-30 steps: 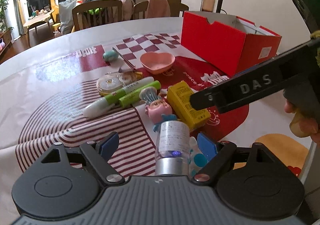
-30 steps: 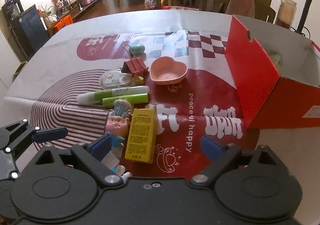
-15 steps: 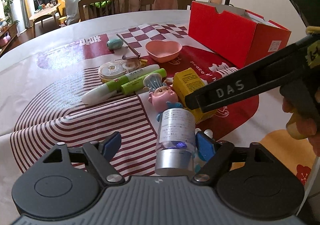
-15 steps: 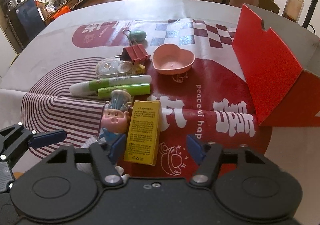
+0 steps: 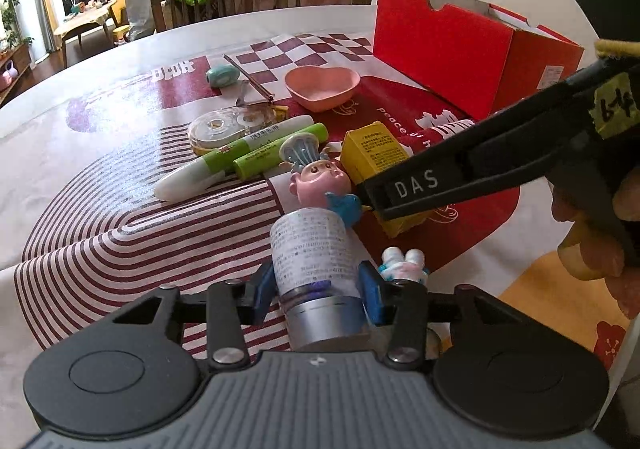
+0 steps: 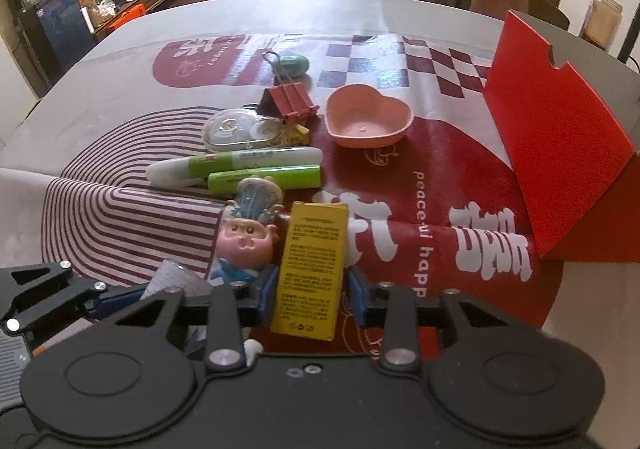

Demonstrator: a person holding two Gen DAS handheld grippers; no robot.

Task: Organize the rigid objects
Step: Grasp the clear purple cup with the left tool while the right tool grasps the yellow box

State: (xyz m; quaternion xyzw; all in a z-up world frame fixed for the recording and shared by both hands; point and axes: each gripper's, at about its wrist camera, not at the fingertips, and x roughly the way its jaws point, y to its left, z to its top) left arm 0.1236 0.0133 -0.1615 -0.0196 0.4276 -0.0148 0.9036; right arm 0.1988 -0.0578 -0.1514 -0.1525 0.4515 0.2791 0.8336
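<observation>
White letters "DAS" are showing on a black gripper arm (image 5: 416,185); "peaceful happy" is running in white across the red tablecloth (image 6: 424,225).

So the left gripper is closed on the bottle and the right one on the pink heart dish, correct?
Not quite. The right gripper is closed on the yellow box, as the right wrist view shows; the pink heart dish sits untouched farther off. The left gripper is indeed closed on the bottle.
</observation>
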